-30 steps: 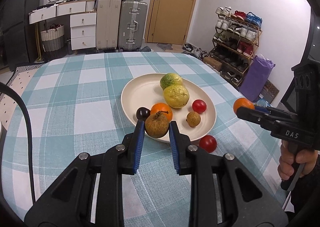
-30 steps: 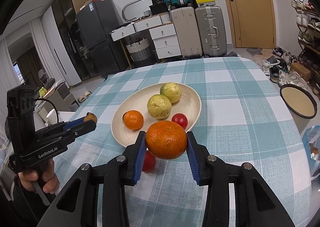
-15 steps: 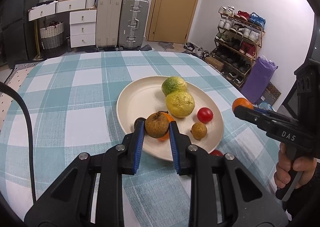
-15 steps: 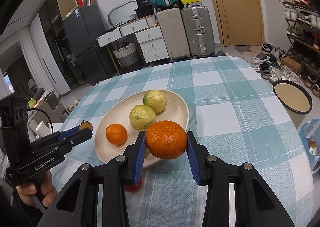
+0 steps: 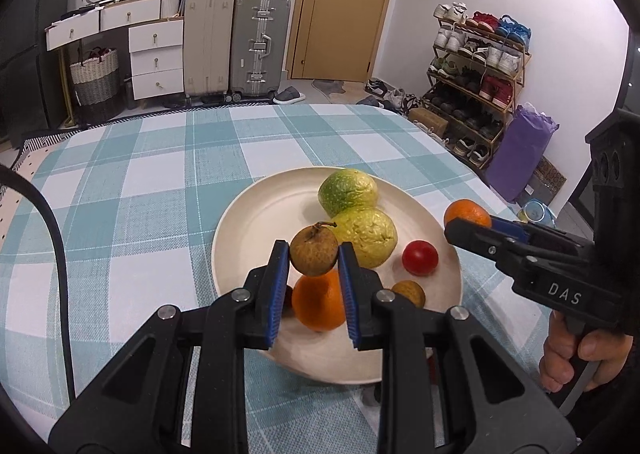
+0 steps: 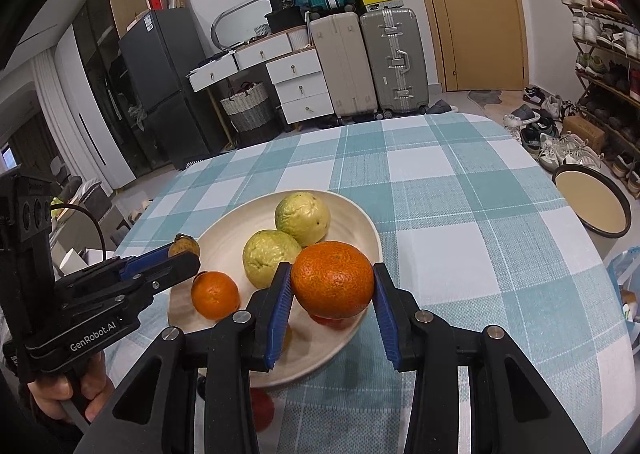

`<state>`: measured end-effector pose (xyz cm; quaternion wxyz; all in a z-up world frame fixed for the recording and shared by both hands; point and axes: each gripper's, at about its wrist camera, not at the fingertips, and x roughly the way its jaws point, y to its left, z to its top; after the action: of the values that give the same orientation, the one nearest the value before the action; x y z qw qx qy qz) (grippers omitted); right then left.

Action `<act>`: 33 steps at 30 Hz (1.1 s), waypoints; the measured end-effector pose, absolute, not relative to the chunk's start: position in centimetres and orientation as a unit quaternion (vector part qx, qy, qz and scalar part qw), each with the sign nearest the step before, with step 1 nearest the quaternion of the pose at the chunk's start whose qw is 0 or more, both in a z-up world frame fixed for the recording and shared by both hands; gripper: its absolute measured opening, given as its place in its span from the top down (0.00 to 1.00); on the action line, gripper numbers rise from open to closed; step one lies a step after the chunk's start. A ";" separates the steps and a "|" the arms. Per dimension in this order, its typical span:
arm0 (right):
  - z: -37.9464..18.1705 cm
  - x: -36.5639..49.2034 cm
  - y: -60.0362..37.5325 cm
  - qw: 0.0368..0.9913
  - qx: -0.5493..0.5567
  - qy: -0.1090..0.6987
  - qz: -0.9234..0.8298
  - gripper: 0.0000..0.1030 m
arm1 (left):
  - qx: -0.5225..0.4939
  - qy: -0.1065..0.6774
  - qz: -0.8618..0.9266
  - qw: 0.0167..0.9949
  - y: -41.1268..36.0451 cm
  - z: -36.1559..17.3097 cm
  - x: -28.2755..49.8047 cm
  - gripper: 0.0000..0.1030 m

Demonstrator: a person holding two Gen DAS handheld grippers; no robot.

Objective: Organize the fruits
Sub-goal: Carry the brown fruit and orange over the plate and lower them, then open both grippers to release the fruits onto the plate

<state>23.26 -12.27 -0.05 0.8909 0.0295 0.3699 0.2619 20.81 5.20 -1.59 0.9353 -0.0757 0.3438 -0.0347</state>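
Note:
My left gripper is shut on a brown rough-skinned fruit and holds it above the cream plate. My right gripper is shut on a large orange over the plate's near edge. On the plate lie two yellow-green guavas, a small orange, a red tomato and a small brown fruit. A red fruit lies on the cloth beside the plate, mostly hidden by my right gripper.
The plate sits on a table with a teal checked cloth. The table's right edge drops off near a shoe rack. A round stool or bin stands beside the table. Suitcases and drawers stand at the back wall.
Both grippers have moved forward over the plate with their fruits. The plate looks nearer and the red fruit on the cloth has slipped under the grippers.

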 end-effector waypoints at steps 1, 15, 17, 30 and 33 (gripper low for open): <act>-0.1 23.6 -12.3 0.890 0.030 0.371 0.262 0.61 | -0.075 0.344 -0.033 0.935 5.2 -1.7 21.0 0.78; -1.5 25.6 -11.3 0.885 0.021 0.387 0.258 0.61 | -0.074 0.372 -0.025 0.925 5.7 -3.8 24.3 0.78; -1.6 25.5 -11.3 0.887 0.018 0.385 0.255 0.61 | -0.074 0.373 -0.026 0.924 5.7 -3.9 24.4 0.78; -1.4 25.7 -10.5 0.887 0.003 0.383 0.257 0.61 | -0.072 0.373 -0.024 0.925 5.6 -4.0 24.7 0.78; -1.4 25.8 -10.2 0.887 -0.004 0.385 0.256 0.61 | -0.072 0.373 -0.023 0.925 5.7 -4.1 24.7 0.78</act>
<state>25.83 -10.15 -1.41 0.8869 -0.0037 0.3849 0.2555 24.65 5.68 -4.06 0.9247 -0.0721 0.3731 -0.0233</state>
